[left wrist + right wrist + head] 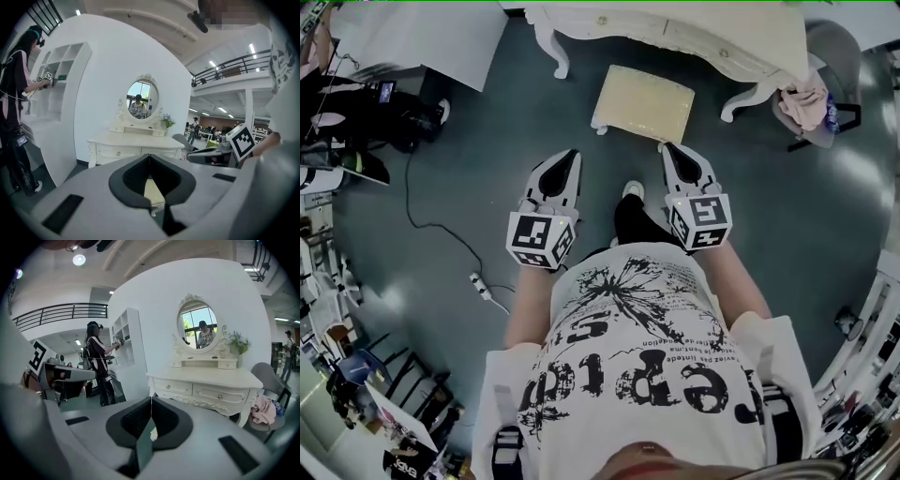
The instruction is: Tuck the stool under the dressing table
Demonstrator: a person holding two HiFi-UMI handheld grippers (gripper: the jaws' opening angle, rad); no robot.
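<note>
The stool [644,101], white-legged with a cream cushion, stands on the dark floor just in front of the white dressing table [675,37], outside its knee space. My left gripper [573,154] hovers short of the stool's near left corner, jaws shut on nothing. My right gripper [667,148] is close to the near right corner, also shut and empty. In the left gripper view the closed tips [150,155] point at the stool [153,193] below the dressing table [136,146]. In the right gripper view the tips [151,398] meet before the dressing table [206,386].
A grey chair [814,94] draped with pink cloth stands right of the table. A power strip [481,286] with its cable lies on the floor at left. A white partition [422,37] stands back left. A person [98,363] works at a shelf.
</note>
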